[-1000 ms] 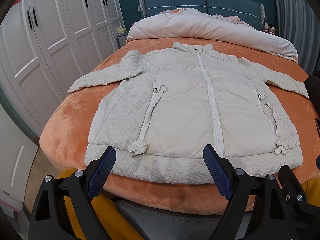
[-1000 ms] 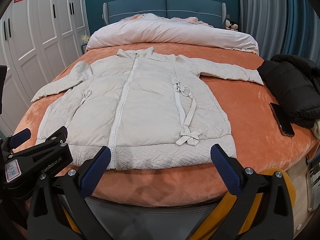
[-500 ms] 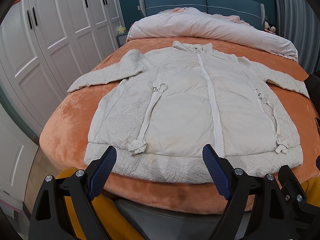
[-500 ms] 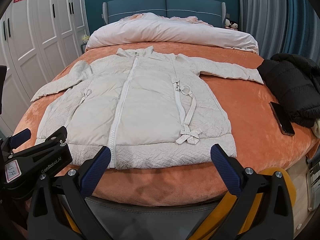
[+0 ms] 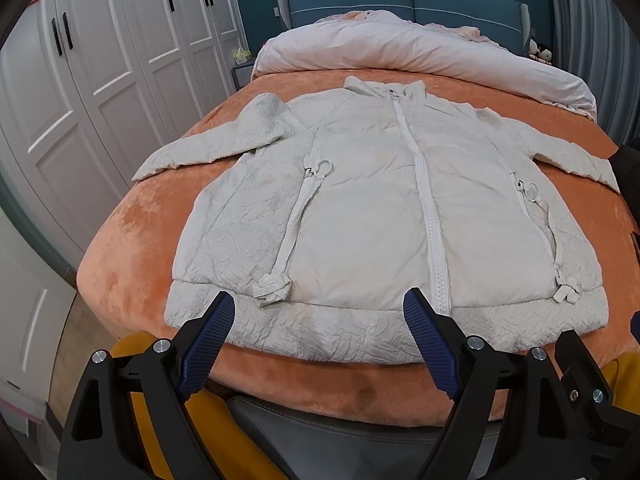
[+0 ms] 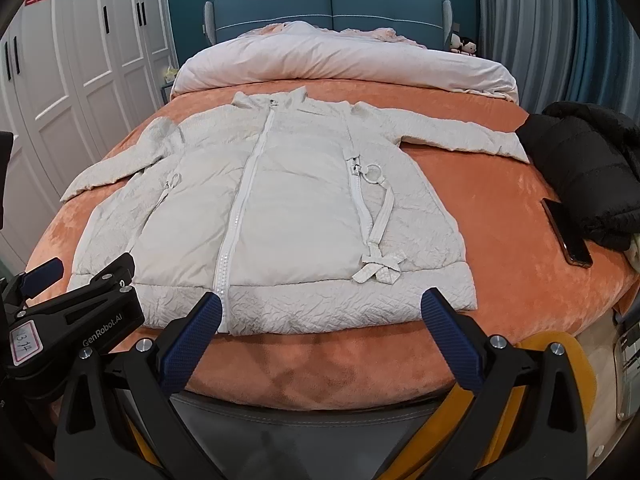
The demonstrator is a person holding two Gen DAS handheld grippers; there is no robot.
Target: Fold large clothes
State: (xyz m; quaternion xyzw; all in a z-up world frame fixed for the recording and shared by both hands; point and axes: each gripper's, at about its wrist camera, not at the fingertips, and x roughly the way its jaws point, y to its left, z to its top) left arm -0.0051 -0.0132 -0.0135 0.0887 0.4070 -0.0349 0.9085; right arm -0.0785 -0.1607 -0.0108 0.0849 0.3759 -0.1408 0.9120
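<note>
A cream-white zipped jacket lies flat and face up on the orange bed cover, collar toward the headboard, both sleeves spread sideways. Its hem runs along the near edge of the bed. My left gripper hovers open just in front of the hem, left of the zip, touching nothing. My right gripper hovers open over the hem, right of the zip, also apart from the cloth. The body of the left gripper shows at the lower left of the right wrist view.
A black puffy jacket is heaped at the bed's right side, with a phone beside it. A pale duvet is piled at the blue headboard. White wardrobe doors line the left wall. Grey curtains hang at right.
</note>
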